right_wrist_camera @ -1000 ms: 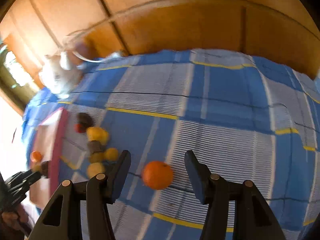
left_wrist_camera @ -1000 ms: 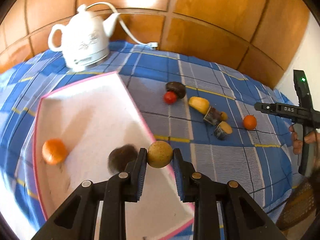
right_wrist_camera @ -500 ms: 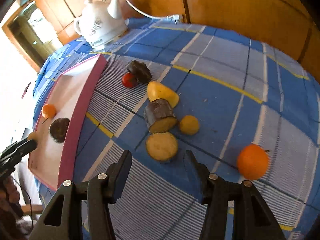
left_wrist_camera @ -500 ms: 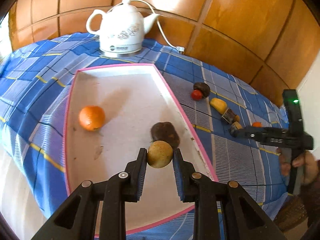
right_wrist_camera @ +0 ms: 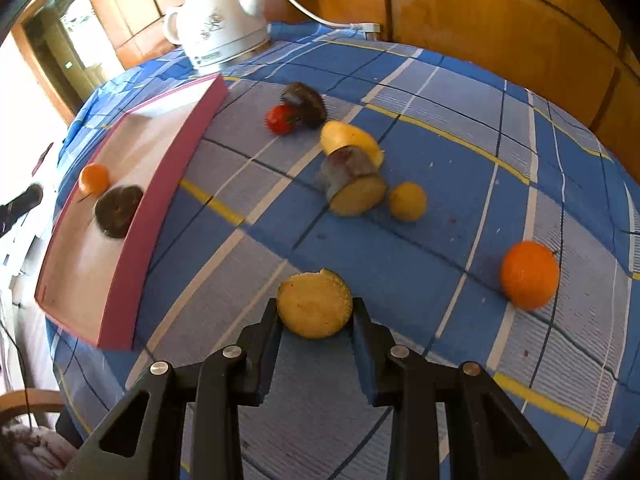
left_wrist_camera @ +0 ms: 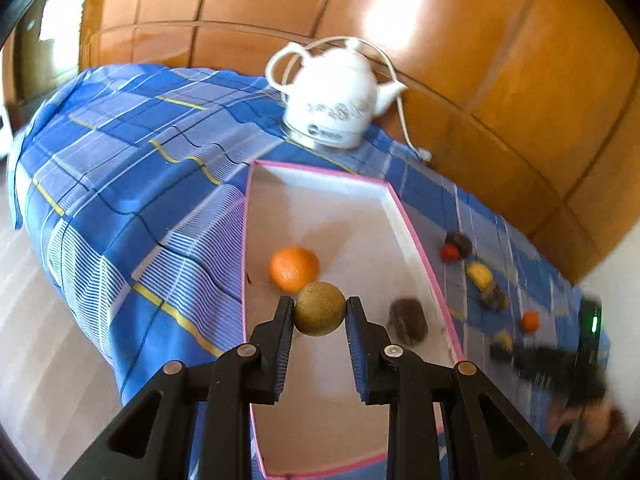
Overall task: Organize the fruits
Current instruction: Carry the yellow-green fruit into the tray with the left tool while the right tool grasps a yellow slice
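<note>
My left gripper [left_wrist_camera: 320,312] is shut on a round tan fruit [left_wrist_camera: 320,309] and holds it above the pink-rimmed white tray [left_wrist_camera: 416,240]. In the tray lie an orange [left_wrist_camera: 294,268] and a dark brown fruit [left_wrist_camera: 408,320]. My right gripper [right_wrist_camera: 315,314] has its jaws against both sides of a cut yellow fruit half [right_wrist_camera: 315,311] that lies on the blue cloth. An orange [right_wrist_camera: 529,274], a small yellow fruit [right_wrist_camera: 408,201], a dark cut piece [right_wrist_camera: 354,184], a yellow fruit [right_wrist_camera: 350,140], a tomato [right_wrist_camera: 282,119] and a dark fruit [right_wrist_camera: 306,102] lie on the cloth beyond it.
A white kettle [left_wrist_camera: 334,100] with a cord [left_wrist_camera: 404,120] stands behind the tray, against the wooden wall [left_wrist_camera: 500,40]. The checked blue cloth [left_wrist_camera: 140,168] hangs over the table's left edge. The tray also shows in the right wrist view [right_wrist_camera: 132,248], at the left.
My left gripper has carried the tan fruit leftward over the tray. My right gripper has moved in on the cut yellow half and closed from wide open to touching both its sides.
</note>
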